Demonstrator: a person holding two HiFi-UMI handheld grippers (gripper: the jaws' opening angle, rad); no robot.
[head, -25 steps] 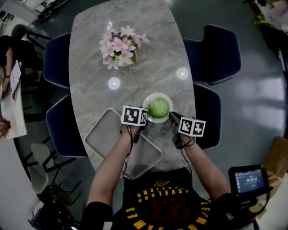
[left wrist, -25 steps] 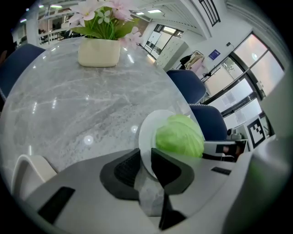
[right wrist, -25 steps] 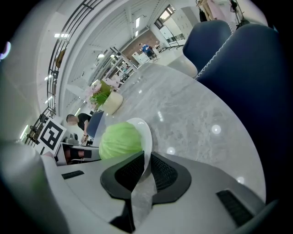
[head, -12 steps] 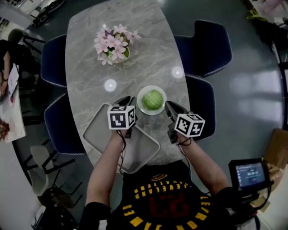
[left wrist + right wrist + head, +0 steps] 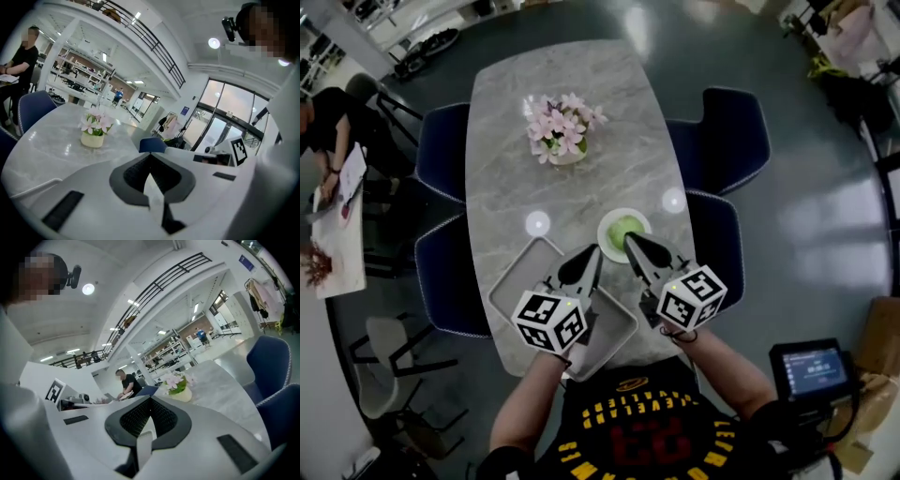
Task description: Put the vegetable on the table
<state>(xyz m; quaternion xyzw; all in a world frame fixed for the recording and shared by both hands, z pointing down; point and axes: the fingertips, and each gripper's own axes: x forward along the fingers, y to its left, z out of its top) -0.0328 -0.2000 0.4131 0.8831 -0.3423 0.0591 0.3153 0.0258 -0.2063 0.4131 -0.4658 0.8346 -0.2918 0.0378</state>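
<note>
Pink flowers [image 5: 562, 125] in a pot [image 5: 569, 157], dark blue chairs [image 5: 727, 136], person [image 5: 328, 122] far left

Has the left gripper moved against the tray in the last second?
Yes. The left gripper, shut and empty, has drawn back from the plate toward the person, over the middle of the tray.

- We see a dark glossy floor [image 5: 825, 225] catching pale patches of light.
- Navy chairs [image 5: 731, 141] stand to our left and right.
- Tall bright windows [image 5: 220, 105] fill one wall.
- A black-railed gallery [image 5: 159, 49] runs overhead, near a round ceiling lamp [image 5: 214, 43].
</note>
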